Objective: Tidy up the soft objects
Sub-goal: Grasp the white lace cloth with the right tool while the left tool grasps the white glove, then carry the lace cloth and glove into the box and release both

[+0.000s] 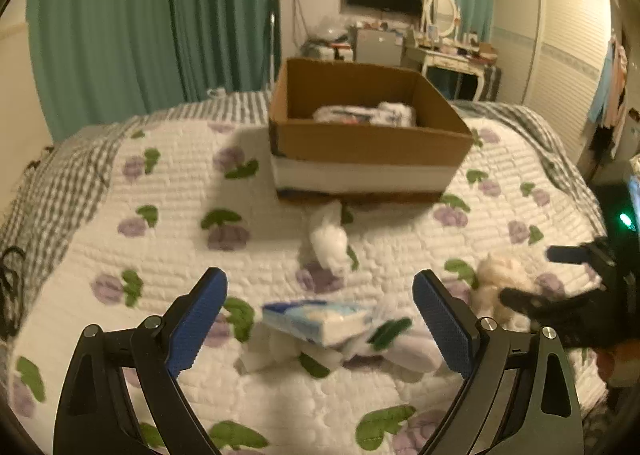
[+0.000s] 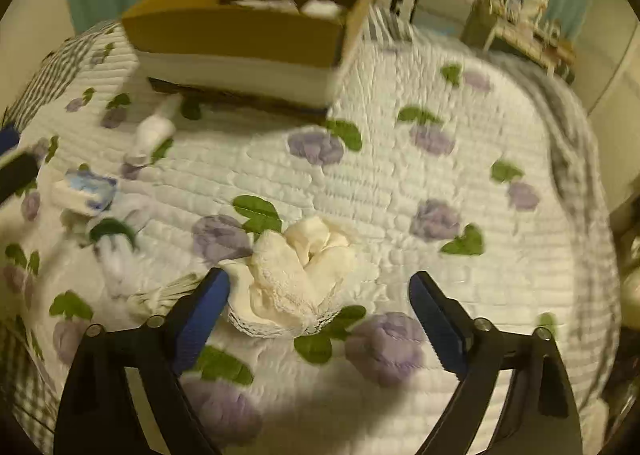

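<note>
My left gripper (image 1: 322, 313) stands open just above the quilt. A blue-and-white tissue pack (image 1: 320, 321) lies between its fingers, untouched, on top of white socks (image 1: 408, 351) with a green band. A white soft toy (image 1: 330, 241) lies further off, in front of the cardboard box (image 1: 360, 143), which holds white bundles. My right gripper (image 2: 320, 305) is open over a cream lace-edged cloth bundle (image 2: 296, 275); its left pad (image 2: 206, 305) is right at the bundle's edge. The left wrist view shows the right gripper (image 1: 528, 275) at the cream bundle (image 1: 496, 275).
All of it lies on a bed under a white quilt (image 2: 400, 183) printed with purple flowers. The box (image 2: 240, 35) stands at the far middle of the bed. A striped cloth (image 2: 168, 291) lies left of the right gripper. Green curtains (image 1: 140, 35), a dresser and a wardrobe stand beyond.
</note>
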`<action>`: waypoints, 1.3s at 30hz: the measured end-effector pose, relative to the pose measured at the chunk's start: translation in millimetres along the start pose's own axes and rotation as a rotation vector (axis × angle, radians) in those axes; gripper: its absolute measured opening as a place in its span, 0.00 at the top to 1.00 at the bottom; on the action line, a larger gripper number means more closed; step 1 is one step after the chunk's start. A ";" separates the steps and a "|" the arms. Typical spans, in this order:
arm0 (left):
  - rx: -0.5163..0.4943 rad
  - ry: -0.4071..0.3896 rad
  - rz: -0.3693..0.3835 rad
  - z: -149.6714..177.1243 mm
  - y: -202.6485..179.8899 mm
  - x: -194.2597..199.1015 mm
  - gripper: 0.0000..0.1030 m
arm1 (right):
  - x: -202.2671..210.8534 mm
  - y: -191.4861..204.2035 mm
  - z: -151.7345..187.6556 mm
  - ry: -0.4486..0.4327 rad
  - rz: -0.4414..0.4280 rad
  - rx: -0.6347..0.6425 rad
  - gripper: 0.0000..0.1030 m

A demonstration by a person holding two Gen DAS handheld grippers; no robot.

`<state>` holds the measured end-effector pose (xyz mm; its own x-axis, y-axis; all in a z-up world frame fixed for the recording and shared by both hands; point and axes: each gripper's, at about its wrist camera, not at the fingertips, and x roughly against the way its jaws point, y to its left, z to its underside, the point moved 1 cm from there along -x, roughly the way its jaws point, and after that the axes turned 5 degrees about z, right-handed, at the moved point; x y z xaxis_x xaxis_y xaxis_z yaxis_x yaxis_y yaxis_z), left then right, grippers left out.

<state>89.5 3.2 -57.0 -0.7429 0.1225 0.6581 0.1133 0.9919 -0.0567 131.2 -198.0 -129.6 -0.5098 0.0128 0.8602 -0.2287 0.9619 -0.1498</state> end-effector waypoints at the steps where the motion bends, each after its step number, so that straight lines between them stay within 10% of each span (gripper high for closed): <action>1: 0.002 0.004 0.006 2.8 -1.1 -1.9 0.07 | -8.8 -2.5 -1.0 0.025 -0.028 -0.021 0.24; 6: -0.045 0.034 0.040 12.8 -22.5 -8.6 0.07 | -23.1 -1.7 1.0 0.085 -0.126 -0.030 0.74; 8: -0.058 0.046 0.051 14.3 -31.4 -10.2 0.07 | -11.1 -3.0 1.6 0.048 -0.121 -0.010 0.78; 24: -0.062 0.194 0.127 40.1 -111.1 -46.6 0.20 | 20.1 -56.8 12.5 -0.043 -0.102 -0.099 0.78; 32: -0.127 0.251 0.132 50.6 -127.7 -78.2 0.69 | 13.8 -66.3 11.3 -0.045 -0.092 -0.099 0.78; 39: -0.093 0.231 0.189 42.4 -120.7 -66.7 0.72 | 27.8 -64.6 4.4 -0.069 -0.055 -0.080 0.78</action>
<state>97.3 -123.4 -125.9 -0.5342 0.2832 0.7965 0.3029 0.9438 -0.1324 128.1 -260.9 -98.2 -0.5549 -0.0564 0.8300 -0.1919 0.9795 -0.0618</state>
